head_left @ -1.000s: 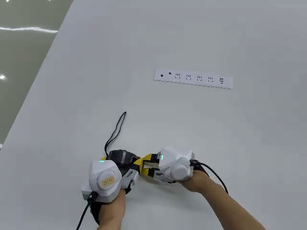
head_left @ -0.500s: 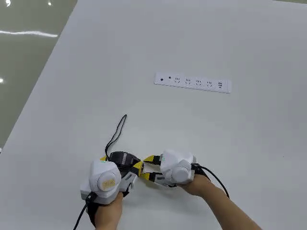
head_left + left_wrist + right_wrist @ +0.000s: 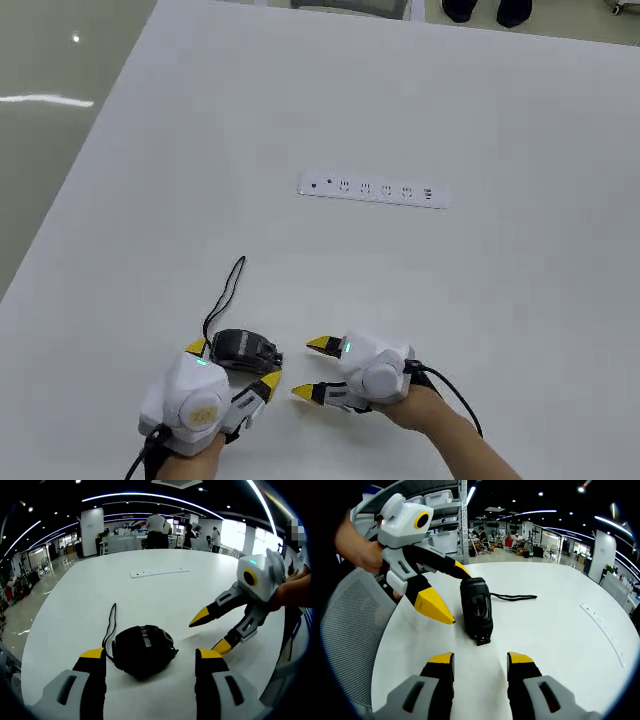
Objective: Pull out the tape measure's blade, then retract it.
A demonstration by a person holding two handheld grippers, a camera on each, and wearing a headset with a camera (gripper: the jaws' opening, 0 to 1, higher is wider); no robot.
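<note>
The black tape measure (image 3: 243, 350) lies on the white table (image 3: 450, 300), blade fully in, its black wrist cord (image 3: 225, 290) trailing away. My left gripper (image 3: 232, 364) is open, with one jaw on each side of the case and apart from it. In the left gripper view the tape measure (image 3: 142, 650) sits between the jaws of that gripper (image 3: 151, 655). My right gripper (image 3: 309, 368) is open and empty, a short way right of the case. In the right gripper view the tape measure (image 3: 477, 610) lies just beyond that gripper (image 3: 481, 658), its end hook facing it.
A white power strip (image 3: 373, 189) lies farther back on the table. The table's left edge (image 3: 75, 180) drops to a glossy floor. People stand far off in the left gripper view.
My right gripper, close on the tape measure's end a second ago, has opened and backed off to the right. The left gripper stays around the case. The head camera has shifted.
</note>
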